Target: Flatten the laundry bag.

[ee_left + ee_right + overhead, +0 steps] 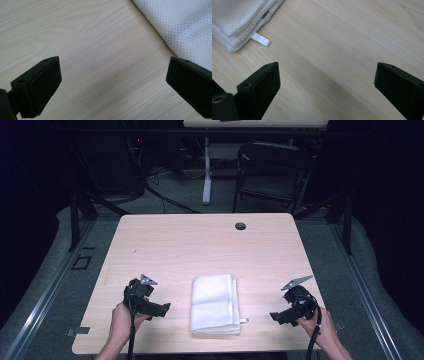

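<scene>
A folded white towel (215, 303) lies near the front middle of the light wooden table (200, 245), a small white tag (243, 321) sticking out at its front right corner. My left gripper (163, 309) hovers to the towel's left, open, with bare wood between its jaws; the towel's weave (185, 27) fills the upper right of the left gripper view. My right gripper (276, 317) stands open to the towel's right. The right gripper view has the towel's corner (239, 20) and tag (261, 40) at upper left.
A round dark grommet (240, 226) sits near the table's far edge. Beyond the table stand a black folding chair (272, 175) and a white table leg (206, 170). Metal rails run along the floor on both sides.
</scene>
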A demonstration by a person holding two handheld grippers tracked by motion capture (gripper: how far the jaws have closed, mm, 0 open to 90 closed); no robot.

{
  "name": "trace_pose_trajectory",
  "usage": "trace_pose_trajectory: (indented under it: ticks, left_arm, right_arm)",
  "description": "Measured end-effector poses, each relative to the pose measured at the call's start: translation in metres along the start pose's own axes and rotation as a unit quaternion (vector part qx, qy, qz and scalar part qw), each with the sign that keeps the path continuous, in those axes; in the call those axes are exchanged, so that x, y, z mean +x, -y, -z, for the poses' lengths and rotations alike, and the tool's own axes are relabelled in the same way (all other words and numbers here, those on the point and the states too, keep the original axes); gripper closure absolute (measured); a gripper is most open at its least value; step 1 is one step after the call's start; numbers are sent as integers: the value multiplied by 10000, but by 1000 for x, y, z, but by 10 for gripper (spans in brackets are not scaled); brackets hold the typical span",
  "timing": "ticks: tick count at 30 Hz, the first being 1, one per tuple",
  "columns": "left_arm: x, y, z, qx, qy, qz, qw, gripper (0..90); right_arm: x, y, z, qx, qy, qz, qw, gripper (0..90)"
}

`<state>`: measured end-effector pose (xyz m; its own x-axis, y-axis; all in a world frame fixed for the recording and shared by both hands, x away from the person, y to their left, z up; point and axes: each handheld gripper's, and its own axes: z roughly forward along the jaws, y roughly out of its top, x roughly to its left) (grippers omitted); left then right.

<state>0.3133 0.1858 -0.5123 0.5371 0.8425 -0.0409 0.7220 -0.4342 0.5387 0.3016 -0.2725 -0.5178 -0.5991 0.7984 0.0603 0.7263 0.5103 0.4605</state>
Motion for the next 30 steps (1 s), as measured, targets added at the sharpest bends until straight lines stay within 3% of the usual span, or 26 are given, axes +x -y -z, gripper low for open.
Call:
trace_pose_trajectory:
  ticks: [8,11,15,16,17,18,19,23,30]
  left_arm:
    - [-24,-7,-5,7,222,-260,9994,1]
    - [-30,-10,-8,36,296,-335,9990,1]
    - [-42,-14,-12,87,406,-538,9977,4]
    - [-47,-16,-14,90,515,-562,9971,3]
    - [-49,-17,-15,91,479,-635,9968,4]
    - [-49,-17,-15,91,479,-635,9968,6]
    - [-54,-18,-16,78,567,-672,9961,7]
    - [-65,-20,-19,45,589,-813,9949,10]
    - [-90,-23,-26,73,757,-1199,9899,16]
  right_arm:
    - [7,-2,-1,-56,-94,-30,9999,67]
    - [6,-3,-1,21,-10,23,10000,69]
    - [7,-1,-6,-272,-121,-234,9993,74]
    - [7,-1,-5,-248,-111,-236,9994,76]
    - [4,-2,-3,-3,-75,-32,10000,77]
    - [4,-2,-3,-18,-111,-69,9999,78]
    - [4,-2,-4,-27,-158,-81,9998,79]
    - [4,-3,-4,-44,-186,-87,9998,83]
    - [5,-3,-2,29,-169,-25,9998,92]
